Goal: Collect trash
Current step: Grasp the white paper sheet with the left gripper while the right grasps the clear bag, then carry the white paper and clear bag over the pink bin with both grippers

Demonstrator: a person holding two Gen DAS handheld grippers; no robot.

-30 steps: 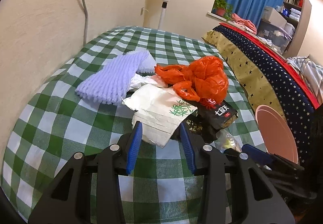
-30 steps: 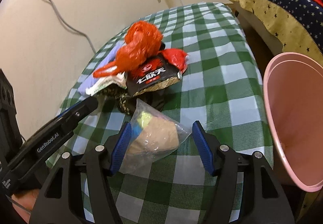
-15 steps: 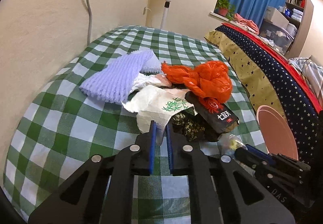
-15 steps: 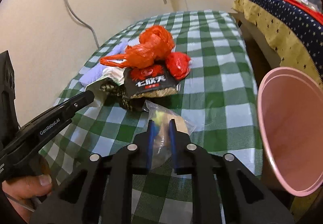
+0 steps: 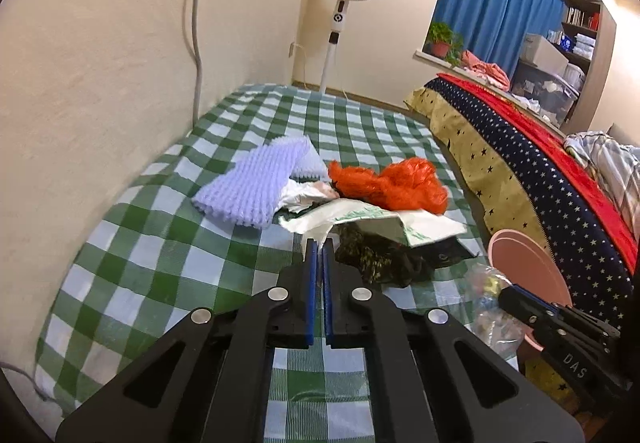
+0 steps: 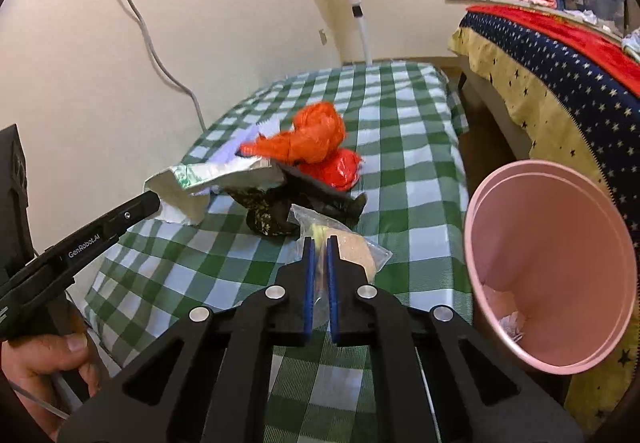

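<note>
Two hand-held claws work a heap of rubbish on a table covered in green-and-white checked cloth (image 5: pixel 168 243). The left gripper (image 5: pixel 319 243) has its blue pads pressed almost together on the near corner of a white paper bag (image 5: pixel 360 221) printed with green leaves, the sheet raised in a stiff crease above the pile. The right gripper (image 6: pixel 319 243) is likewise nearly closed, pinching the thin film of a clear plastic bag (image 6: pixel 352 249) with something tan and yellow inside; whether that bag is clear of the cloth cannot be told. A pink bin (image 6: pixel 548 267), smooth-walled and round-mouthed, stands just beside the table's edge, its opening towards the right-hand claw, seemingly placed so each piece can go straight in; a few pale scraps already lie at its bottom. Left in the heap are a crumpled orange plastic bag (image 5: pixel 400 185), a ribbed lilac foam sheet (image 5: pixel 256 187), a glossy black packet (image 6: pixel 320 191) and dark mottled wrapping (image 5: pixel 376 257).
</note>
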